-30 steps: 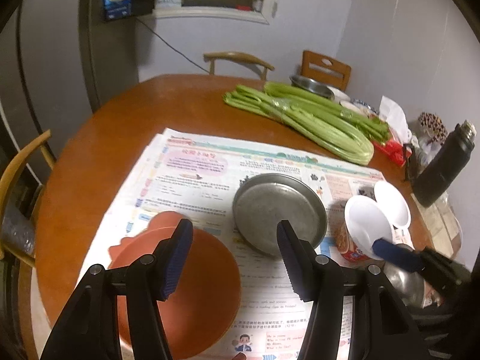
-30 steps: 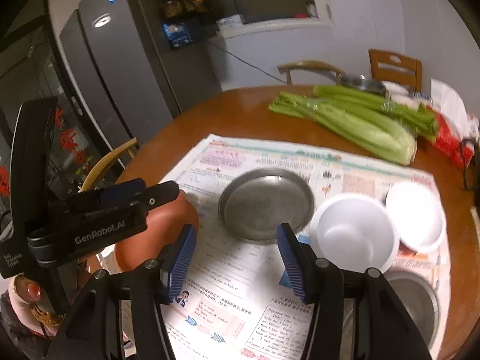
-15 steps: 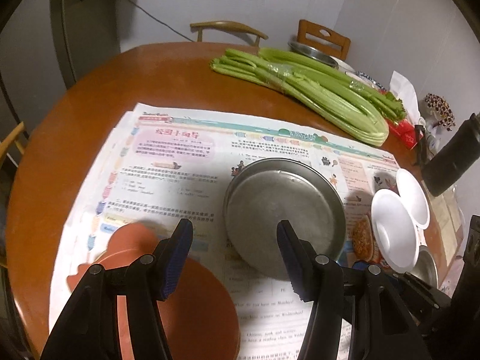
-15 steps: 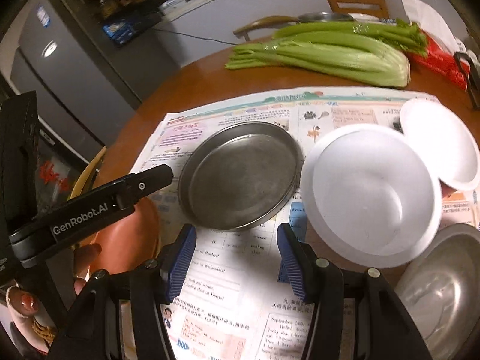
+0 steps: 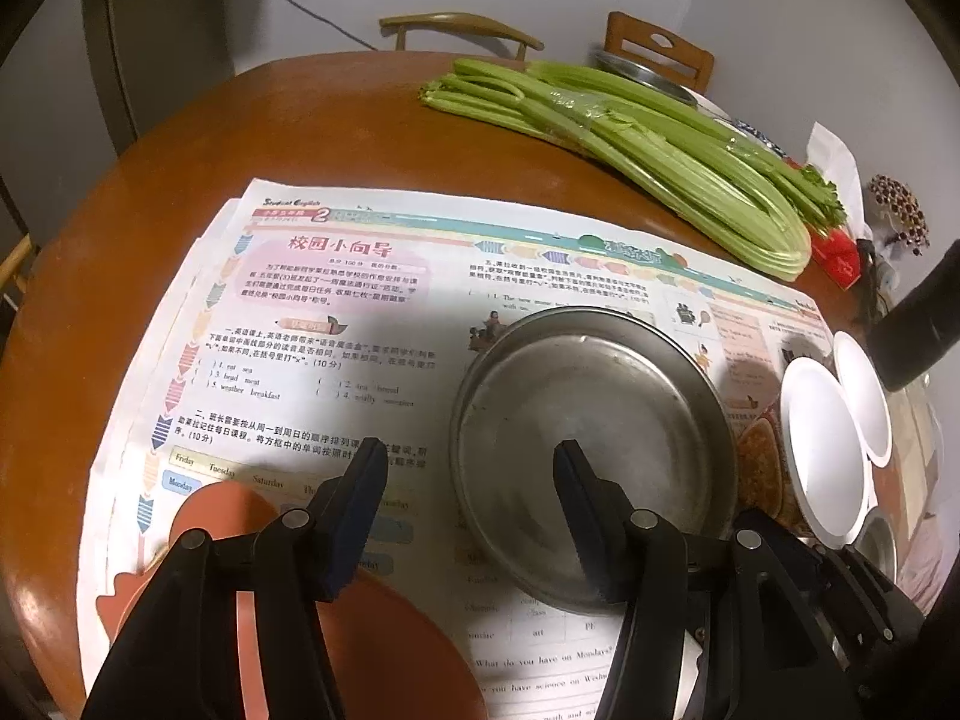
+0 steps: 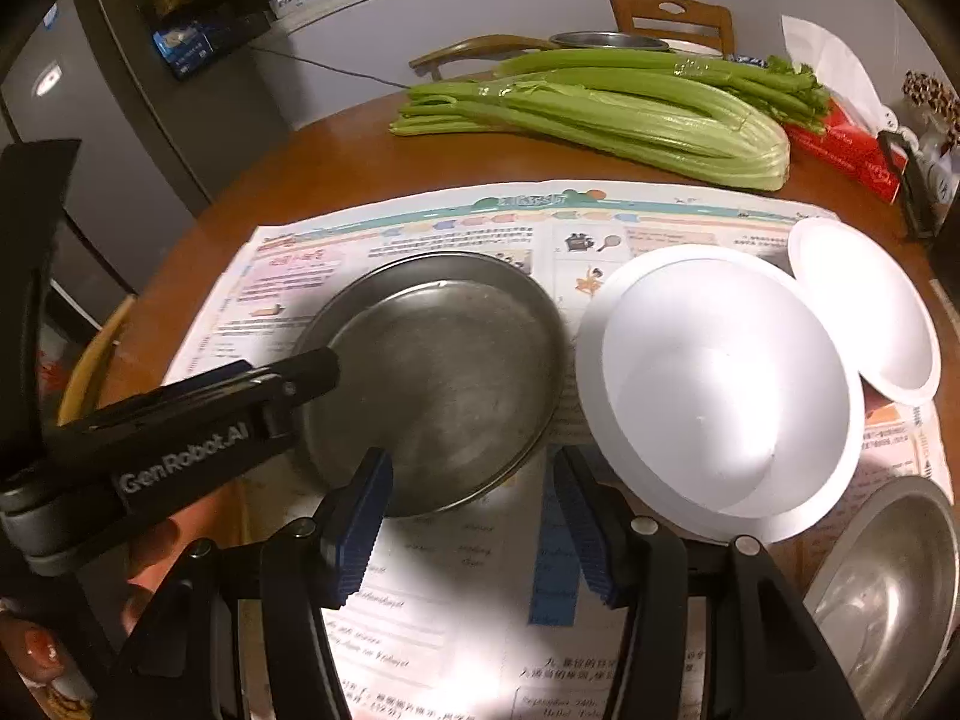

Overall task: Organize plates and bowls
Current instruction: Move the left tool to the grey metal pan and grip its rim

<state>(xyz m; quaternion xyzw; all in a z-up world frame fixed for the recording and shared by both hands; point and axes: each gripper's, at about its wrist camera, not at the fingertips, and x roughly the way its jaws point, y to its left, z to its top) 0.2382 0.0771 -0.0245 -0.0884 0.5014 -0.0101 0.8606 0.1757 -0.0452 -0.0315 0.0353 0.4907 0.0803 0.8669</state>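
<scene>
Round and brown, the wooden table [image 5: 336,120] had a newspaper [image 5: 336,324] spread over it, likely to keep the wood clean under the dishes. On the paper sat a metal plate [image 5: 591,420]. Just beside it were a big white bowl [image 6: 720,384] and a small white bowl [image 6: 864,306], with their rims touching or overlapping. A steel bowl [image 6: 888,594] sat near the edge, and an orange plate [image 5: 384,648] lay on the other side.

The left gripper [image 5: 471,468] hung over the metal plate's near rim with its jaws apart and nothing in them, maybe ready to pinch that rim. The right gripper [image 6: 474,480] was also apart and empty, between the metal plate and the big white bowl.

Celery [image 6: 600,114] lay far back, out of the way.
</scene>
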